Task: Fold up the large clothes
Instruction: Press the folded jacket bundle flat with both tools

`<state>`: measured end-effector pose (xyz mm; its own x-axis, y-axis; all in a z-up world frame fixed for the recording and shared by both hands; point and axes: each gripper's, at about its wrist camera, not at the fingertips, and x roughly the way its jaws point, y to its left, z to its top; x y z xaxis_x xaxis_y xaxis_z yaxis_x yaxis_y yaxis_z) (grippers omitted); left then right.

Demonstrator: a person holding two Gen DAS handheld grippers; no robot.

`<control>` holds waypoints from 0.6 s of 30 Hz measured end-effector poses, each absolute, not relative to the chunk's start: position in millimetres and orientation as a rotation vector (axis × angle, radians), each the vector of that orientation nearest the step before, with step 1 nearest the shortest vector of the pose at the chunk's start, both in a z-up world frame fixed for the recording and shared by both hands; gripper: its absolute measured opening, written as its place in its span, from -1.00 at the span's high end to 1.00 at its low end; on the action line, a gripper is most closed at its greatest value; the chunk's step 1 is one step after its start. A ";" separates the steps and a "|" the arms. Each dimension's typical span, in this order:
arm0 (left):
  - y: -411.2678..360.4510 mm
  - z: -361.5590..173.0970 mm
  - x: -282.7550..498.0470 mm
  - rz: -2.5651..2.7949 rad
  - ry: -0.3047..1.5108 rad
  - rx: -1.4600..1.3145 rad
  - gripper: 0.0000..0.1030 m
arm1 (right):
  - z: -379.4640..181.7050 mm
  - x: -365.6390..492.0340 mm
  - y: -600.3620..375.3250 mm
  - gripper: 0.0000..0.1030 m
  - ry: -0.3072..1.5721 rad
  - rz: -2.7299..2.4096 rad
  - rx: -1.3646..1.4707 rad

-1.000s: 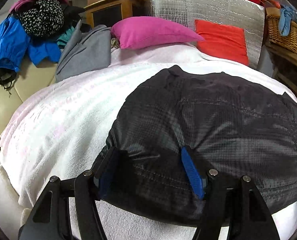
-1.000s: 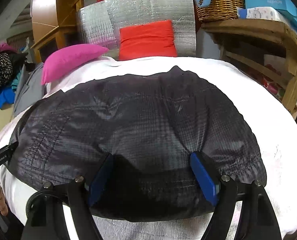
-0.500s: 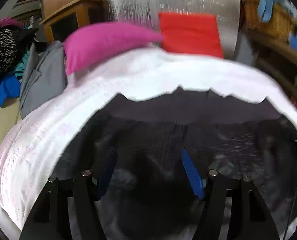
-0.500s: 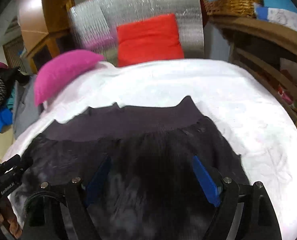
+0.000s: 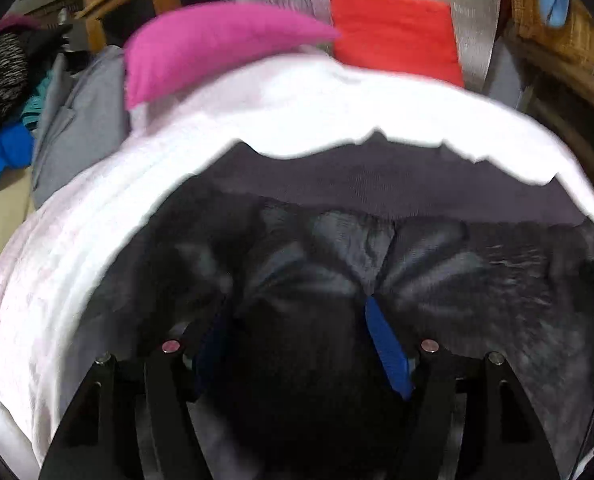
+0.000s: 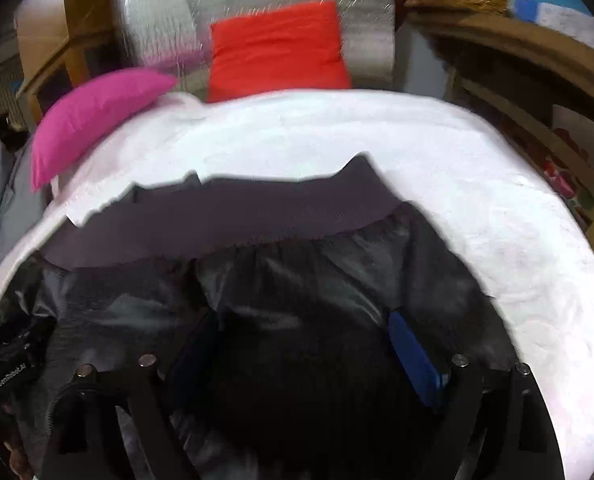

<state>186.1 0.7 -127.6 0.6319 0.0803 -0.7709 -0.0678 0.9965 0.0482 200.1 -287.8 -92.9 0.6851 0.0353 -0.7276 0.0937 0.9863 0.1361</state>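
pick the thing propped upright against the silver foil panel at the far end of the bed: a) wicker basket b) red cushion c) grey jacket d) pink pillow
b, the red cushion stands against the silver foil panel, while the pink pillow lies on the white bed cover off to its left.

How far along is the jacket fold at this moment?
Mid-fold. The black jacket is doubled over on the white bedspread, ribbed hem band on top. Left hand-held gripper and right hand-held gripper sit in its fabric; laying flat remains.
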 end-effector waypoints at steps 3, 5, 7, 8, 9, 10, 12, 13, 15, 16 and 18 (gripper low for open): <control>23.6 -110.8 150.7 0.112 0.805 -0.007 -0.36 | -74.4 155.1 -293.1 -0.73 0.736 -0.036 0.168; 42.5 -112.0 129.8 0.147 0.790 -0.016 -0.36 | -74.8 130.7 -298.8 -0.73 0.727 -0.046 0.176; 58.7 -119.2 117.8 0.187 0.790 -0.028 -0.36 | -83.4 110.5 -306.9 -0.73 0.732 -0.071 0.199; 65.1 -125.2 112.9 0.209 0.803 -0.033 -0.36 | -90.8 103.4 -310.2 -0.73 0.748 -0.080 0.213; 72.0 -133.7 111.3 0.224 0.831 -0.045 -0.36 | -100.1 100.7 -311.9 -0.73 0.772 -0.086 0.217; 77.9 -141.1 110.0 0.216 0.844 -0.069 -0.38 | -106.8 98.8 -311.3 -0.74 0.789 -0.094 0.200; 78.7 -140.7 106.7 0.211 0.837 -0.069 -0.39 | -109.5 96.4 -307.5 -0.74 0.781 -0.101 0.158; 76.6 -134.8 103.5 0.216 0.840 -0.065 -0.38 | -105.2 95.6 -307.0 -0.74 0.785 -0.105 0.167; 72.5 -120.1 94.9 0.196 0.817 -0.086 -0.38 | -88.3 88.6 -307.6 -0.74 0.759 -0.082 0.209; 69.7 -112.0 90.7 0.190 0.800 -0.088 -0.38 | -80.3 84.4 -305.5 -0.74 0.740 -0.077 0.207; 63.7 -99.1 77.8 0.189 0.774 -0.080 -0.38 | -65.3 73.8 -297.8 -0.74 0.714 -0.063 0.196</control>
